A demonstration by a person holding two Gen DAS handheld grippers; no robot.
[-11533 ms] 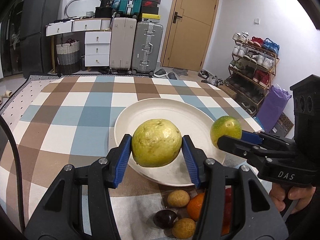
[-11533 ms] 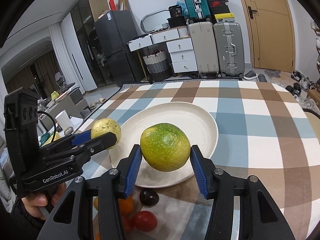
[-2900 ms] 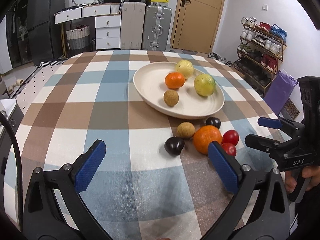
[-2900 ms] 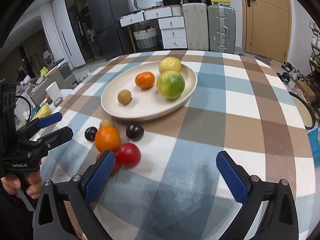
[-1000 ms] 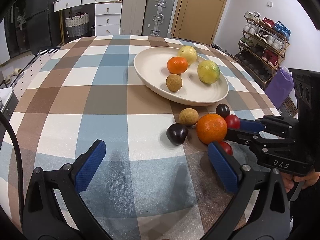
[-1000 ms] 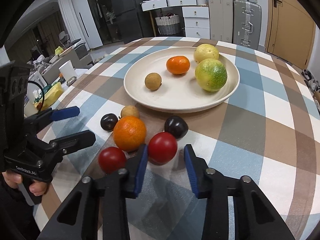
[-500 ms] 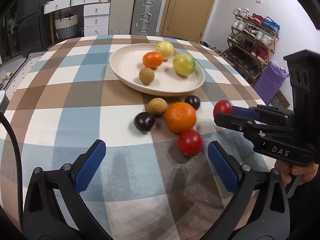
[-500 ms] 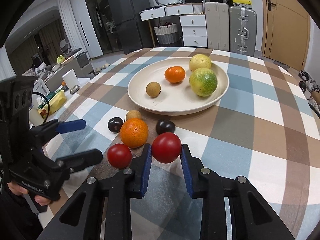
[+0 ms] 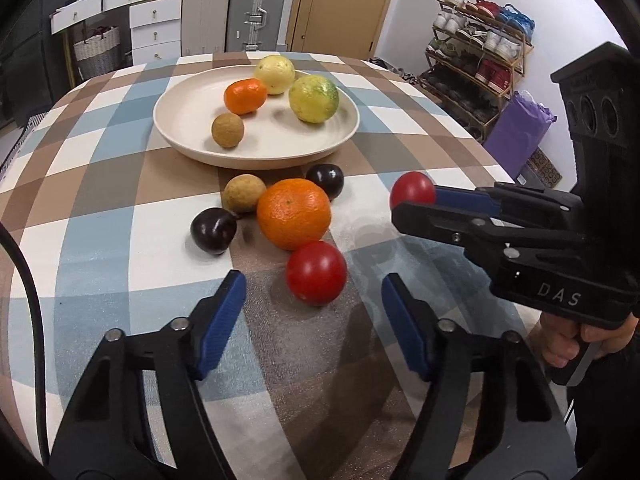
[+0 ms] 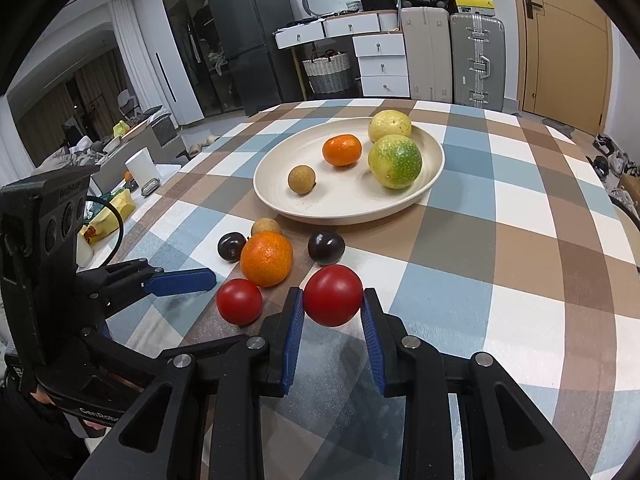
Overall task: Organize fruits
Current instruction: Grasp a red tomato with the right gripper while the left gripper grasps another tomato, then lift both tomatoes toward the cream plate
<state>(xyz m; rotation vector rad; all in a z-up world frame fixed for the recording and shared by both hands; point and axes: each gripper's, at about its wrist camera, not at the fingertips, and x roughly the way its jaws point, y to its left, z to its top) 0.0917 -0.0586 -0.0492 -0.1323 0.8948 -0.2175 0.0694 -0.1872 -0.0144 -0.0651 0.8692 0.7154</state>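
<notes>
Tomatoes being gathered beside the plate [image 9: 256, 152].
Left view: the left gripper [image 9: 312, 320] is gaping wide around a table tomato [image 9: 316, 273]. Right view: the right gripper [image 10: 331, 330] is clamping a red tomato [image 10: 333, 295], lifted near the orange [image 10: 266, 258].

Brown, blue and white checked cloth [image 10: 520, 208] covers the bench; cream plate [image 10: 280, 200]; red tomato [image 10: 333, 295]; blue-padded black fingers [image 10: 294, 332].

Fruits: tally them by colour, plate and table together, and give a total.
Red: 2, one held in the right gripper, one on the table
Orange: 2
Dark purple: 2
Tan-brown: 2
Yellow: 1
Yellow-green: 1
Total: 10
</notes>
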